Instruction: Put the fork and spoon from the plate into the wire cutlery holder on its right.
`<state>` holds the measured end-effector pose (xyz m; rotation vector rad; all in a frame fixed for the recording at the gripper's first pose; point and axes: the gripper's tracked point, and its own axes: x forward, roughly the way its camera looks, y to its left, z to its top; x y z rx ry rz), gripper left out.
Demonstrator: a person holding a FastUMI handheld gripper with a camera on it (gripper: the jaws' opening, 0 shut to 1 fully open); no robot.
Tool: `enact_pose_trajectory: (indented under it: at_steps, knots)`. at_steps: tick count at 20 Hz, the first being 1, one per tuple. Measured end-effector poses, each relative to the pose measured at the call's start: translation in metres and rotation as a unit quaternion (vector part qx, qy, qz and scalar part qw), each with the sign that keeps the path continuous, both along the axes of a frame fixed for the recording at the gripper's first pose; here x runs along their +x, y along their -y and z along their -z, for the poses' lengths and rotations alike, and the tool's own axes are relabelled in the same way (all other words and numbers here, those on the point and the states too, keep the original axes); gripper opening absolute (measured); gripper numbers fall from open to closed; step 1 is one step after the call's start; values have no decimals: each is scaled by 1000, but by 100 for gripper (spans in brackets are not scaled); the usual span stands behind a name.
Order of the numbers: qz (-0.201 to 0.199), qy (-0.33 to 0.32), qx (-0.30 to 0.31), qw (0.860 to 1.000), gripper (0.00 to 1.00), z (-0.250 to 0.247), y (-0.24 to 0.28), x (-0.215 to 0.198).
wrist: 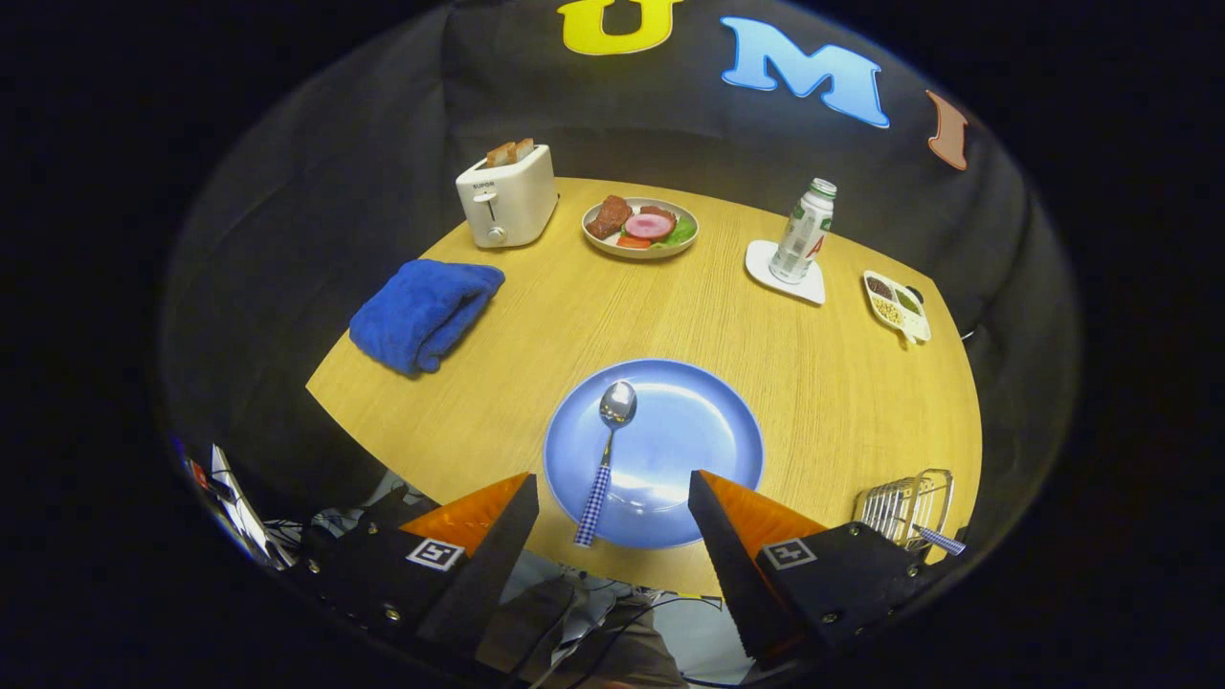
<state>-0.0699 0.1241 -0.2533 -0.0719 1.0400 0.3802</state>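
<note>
A blue plate (689,431) lies on the wooden table just ahead of my fingers. A spoon (605,450) with a blue-checked handle rests on the plate's left half, bowl pointing away, handle end over the near rim. The wire cutlery holder (904,505) stands to the plate's right, behind my right finger, with a checked handle (940,542) sticking out of it. My gripper (612,493) is open, held above the table's near edge, with nothing between its orange-and-black fingers (488,522).
A blue towel (421,311) lies at the left. At the back stand a white toaster (507,196) with bread, a plate of food (641,228), a bottle (804,233) on a white coaster, and a divided snack dish (897,304).
</note>
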Motion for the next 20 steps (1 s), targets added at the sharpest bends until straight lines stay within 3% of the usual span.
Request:
enact_pose_trajectory:
  at_steps: [9, 20]
  knots:
    - [29, -59, -9, 998, 97, 43, -6, -2]
    - [26, -108, -28, 993, 97, 76, 1, 4]
